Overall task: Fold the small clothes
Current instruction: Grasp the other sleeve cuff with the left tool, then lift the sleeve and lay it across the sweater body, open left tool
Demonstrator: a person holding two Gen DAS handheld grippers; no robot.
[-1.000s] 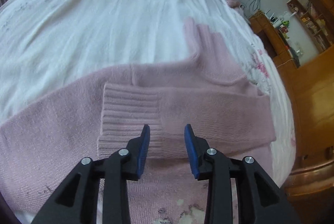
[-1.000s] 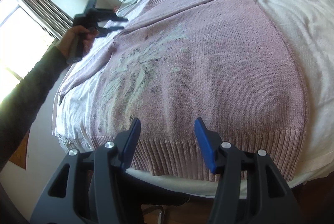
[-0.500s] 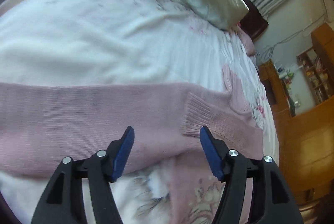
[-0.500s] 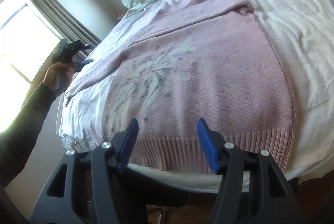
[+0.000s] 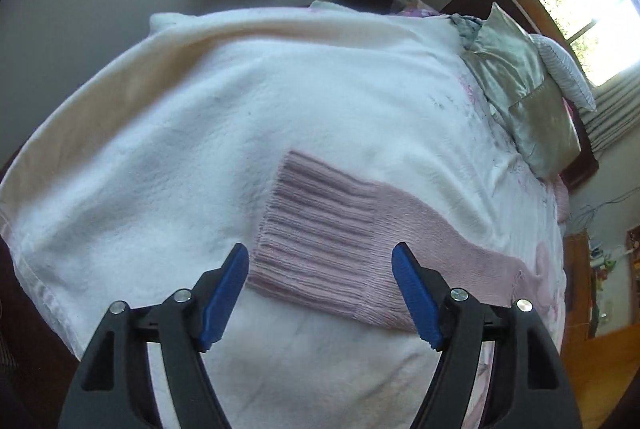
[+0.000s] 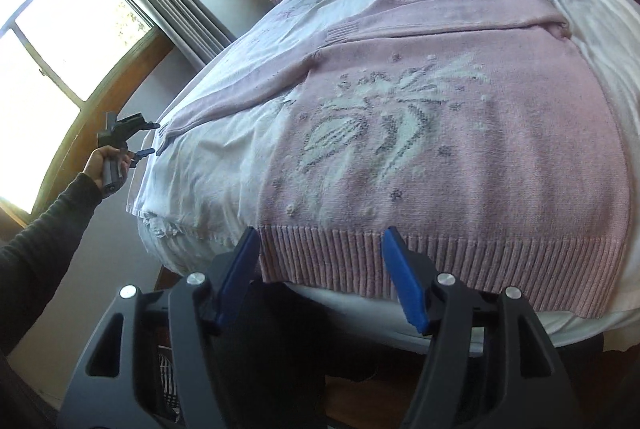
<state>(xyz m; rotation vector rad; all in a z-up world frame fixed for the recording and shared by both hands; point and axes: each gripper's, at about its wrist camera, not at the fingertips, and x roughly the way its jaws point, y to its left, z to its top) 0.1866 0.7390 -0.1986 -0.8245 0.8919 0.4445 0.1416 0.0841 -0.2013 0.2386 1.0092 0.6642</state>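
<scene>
A pink knitted sweater (image 6: 460, 157) with a white and grey flower pattern lies flat on the bed, its ribbed hem toward me. One sleeve is folded across the chest. The other sleeve stretches out to the left; its ribbed cuff (image 5: 320, 229) lies on the white blanket. My left gripper (image 5: 320, 293) is open, its blue pads either side of that cuff and just short of it; it also shows far left as the left gripper (image 6: 142, 143) in a hand. My right gripper (image 6: 320, 273) is open, hovering at the hem with nothing between its fingers.
A white blanket (image 5: 200, 149) covers the bed. Pillows (image 5: 528, 97) are piled at the head. A window with curtains (image 6: 80, 41) is on the left wall. A dark sleeve (image 6: 36, 241) reaches along the bed's left edge. Wooden furniture (image 5: 600, 349) stands to the right.
The left gripper has swung left from the folded sleeve on the chest along the other sleeve to its cuff, opening wider. The right gripper stayed open at the hem.
</scene>
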